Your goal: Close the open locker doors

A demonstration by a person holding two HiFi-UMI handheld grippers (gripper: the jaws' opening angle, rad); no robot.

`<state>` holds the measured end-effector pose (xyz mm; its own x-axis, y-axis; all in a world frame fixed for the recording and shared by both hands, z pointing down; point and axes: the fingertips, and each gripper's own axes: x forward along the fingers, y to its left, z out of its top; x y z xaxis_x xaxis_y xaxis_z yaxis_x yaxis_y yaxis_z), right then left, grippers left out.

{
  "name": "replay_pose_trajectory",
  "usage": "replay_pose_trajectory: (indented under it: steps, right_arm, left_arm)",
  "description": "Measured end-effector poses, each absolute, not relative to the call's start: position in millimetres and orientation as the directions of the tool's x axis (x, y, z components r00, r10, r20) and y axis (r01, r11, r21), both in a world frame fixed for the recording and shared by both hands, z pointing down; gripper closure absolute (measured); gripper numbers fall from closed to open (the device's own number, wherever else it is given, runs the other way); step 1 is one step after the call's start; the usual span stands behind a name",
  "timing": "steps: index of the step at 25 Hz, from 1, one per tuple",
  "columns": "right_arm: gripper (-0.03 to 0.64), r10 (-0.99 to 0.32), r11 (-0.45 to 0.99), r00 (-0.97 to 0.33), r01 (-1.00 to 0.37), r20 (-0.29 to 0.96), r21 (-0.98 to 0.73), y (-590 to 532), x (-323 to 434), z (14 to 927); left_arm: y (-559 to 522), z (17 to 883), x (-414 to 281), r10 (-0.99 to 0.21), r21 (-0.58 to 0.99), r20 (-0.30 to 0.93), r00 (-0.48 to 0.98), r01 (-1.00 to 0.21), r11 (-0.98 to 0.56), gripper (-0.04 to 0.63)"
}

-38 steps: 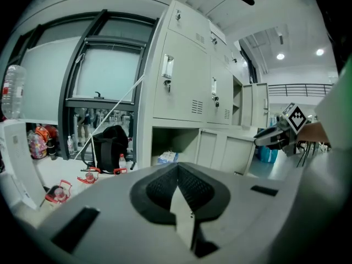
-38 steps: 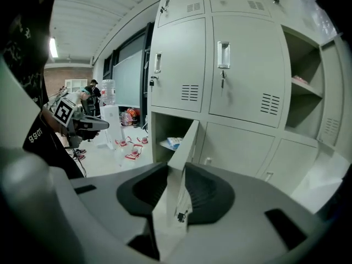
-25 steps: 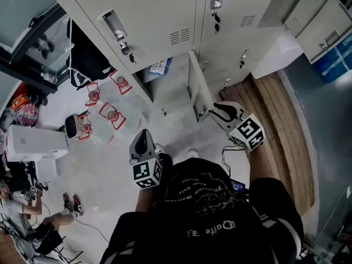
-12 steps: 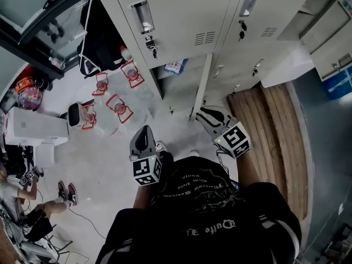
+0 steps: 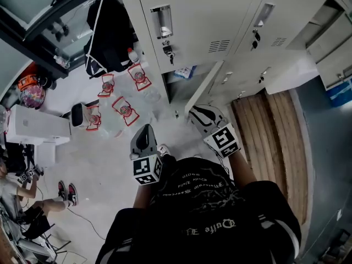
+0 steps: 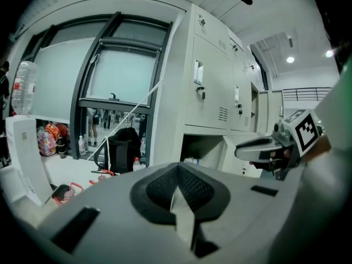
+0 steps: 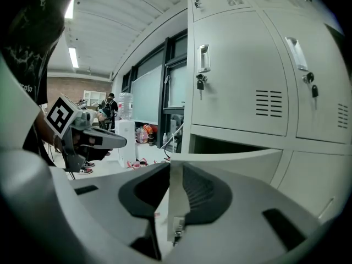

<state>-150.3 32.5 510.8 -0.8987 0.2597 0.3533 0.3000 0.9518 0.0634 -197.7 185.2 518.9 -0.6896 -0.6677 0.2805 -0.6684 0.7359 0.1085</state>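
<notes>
A lower locker door (image 5: 204, 88) stands ajar in the head view, swung out over the pale floor in front of its open compartment (image 5: 177, 84). My right gripper (image 5: 196, 113) is at the door's free edge. In the right gripper view that edge (image 7: 176, 202) runs straight up between the jaws (image 7: 175, 172), which are closing and pinch it. The door's face (image 7: 242, 164) stretches away to the right. My left gripper (image 5: 144, 137) hangs lower left of the door, apart from it, shut and with nothing in it (image 6: 177, 188).
Closed locker doors with keys (image 5: 168, 51) fill the wall above. A black backpack (image 5: 107, 32), red-framed items (image 5: 124, 106) and a white box (image 5: 36, 128) lie on the floor at left. Wooden boards (image 5: 269, 131) lie at right. Another locker (image 5: 330, 21) stands open far right.
My right gripper has moved left to the door's free edge and its jaws have come together on it. The door now sits at a narrower angle. The left gripper has stayed put.
</notes>
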Motion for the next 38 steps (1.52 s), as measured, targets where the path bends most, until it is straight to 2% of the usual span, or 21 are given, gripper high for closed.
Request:
replay_pose_trajectory:
  steps: [9, 22, 38]
  right_arm:
    - [0.543, 0.161, 0.984, -0.936, 0.178, 0.312, 0.029, 41.1, -201.6, 511.3]
    - [0.543, 0.041, 0.998, -0.945, 0.052, 0.324, 0.026, 31.2, -264.2, 521.3]
    - [0.543, -0.049, 0.997, -0.937, -0.025, 0.346, 0.073, 23.4, -297.8, 522.3]
  left_arm:
    - [195.3, 518.2, -224.9, -0.672, 0.11, 0.278, -0.686, -0.672, 0.732, 0.588]
    - [197.4, 522.6, -263.0, -0.7, 0.091, 0.293, -0.651, -0.71, 0.699, 0.588]
    - [225.9, 520.9, -286.5, -0.699, 0.097, 0.285, -0.656, -0.705, 0.702, 0.588]
